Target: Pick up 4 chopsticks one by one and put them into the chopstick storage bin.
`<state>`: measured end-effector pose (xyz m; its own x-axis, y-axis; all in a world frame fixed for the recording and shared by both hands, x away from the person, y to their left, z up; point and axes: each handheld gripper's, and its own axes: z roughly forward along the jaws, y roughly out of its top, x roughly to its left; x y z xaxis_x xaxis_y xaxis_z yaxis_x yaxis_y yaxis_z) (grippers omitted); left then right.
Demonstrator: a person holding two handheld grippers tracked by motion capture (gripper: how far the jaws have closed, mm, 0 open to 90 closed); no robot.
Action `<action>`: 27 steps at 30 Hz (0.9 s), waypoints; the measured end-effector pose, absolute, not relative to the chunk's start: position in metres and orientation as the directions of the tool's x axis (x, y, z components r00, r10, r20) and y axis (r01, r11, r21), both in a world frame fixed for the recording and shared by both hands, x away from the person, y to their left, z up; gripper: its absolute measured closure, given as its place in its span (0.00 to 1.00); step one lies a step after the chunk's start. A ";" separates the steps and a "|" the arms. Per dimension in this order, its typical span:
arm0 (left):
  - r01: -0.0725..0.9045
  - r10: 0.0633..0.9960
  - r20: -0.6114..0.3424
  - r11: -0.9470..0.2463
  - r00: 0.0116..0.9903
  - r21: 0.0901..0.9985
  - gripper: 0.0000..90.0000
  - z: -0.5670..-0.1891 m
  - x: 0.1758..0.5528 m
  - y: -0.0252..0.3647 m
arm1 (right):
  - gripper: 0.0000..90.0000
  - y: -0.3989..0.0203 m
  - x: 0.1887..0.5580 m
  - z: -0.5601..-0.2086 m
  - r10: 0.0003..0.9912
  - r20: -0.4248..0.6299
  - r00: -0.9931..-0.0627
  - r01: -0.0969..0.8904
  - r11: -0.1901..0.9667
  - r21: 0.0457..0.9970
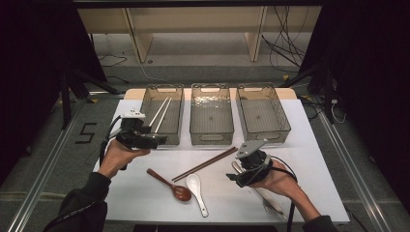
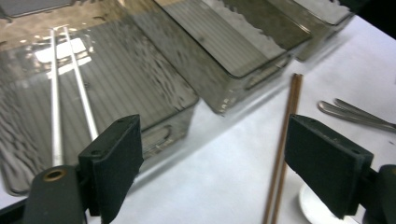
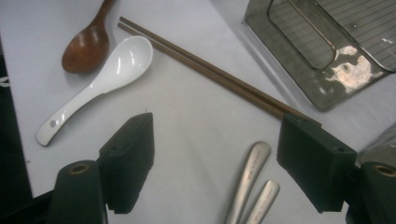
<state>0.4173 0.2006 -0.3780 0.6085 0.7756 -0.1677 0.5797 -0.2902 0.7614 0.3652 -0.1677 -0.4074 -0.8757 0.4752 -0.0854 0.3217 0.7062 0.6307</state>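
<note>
My left gripper (image 1: 161, 139) is held open at the front of the left grey bin (image 1: 163, 88), nothing between its jaws. Two silver chopsticks (image 1: 161, 112) lie inside that bin, also seen in the left gripper view as silver chopsticks (image 2: 56, 107). My right gripper (image 1: 234, 176) stands open just above the table, over the handles of two metal utensils (image 3: 250, 179). A pair of brown chopsticks (image 1: 205, 164) lies slantwise between the hands. A wooden spoon (image 1: 170, 185) and a white ceramic spoon (image 1: 197, 191) lie near the front edge.
A middle bin (image 1: 211, 88) and a right bin (image 1: 256, 88) stand beside the left one along the back of the white table (image 1: 145, 203). Dark floor, rails and cables surround the table.
</note>
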 end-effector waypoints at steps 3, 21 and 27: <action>0.565 0.770 -0.159 -0.294 0.618 0.771 0.19 -0.380 0.407 0.198 | 0.32 -0.160 0.375 -0.410 0.457 -0.096 -0.884 0.312 0.732 0.605; 0.513 0.723 -0.118 -0.355 0.681 0.782 0.17 -0.394 0.361 0.181 | 0.32 -0.139 0.417 -0.430 0.420 -0.105 -0.902 0.308 0.793 0.526; 0.504 0.720 -0.121 -0.344 0.683 0.792 0.17 -0.396 0.354 0.183 | 0.32 -0.143 0.423 -0.434 0.430 -0.097 -0.897 0.323 0.791 0.520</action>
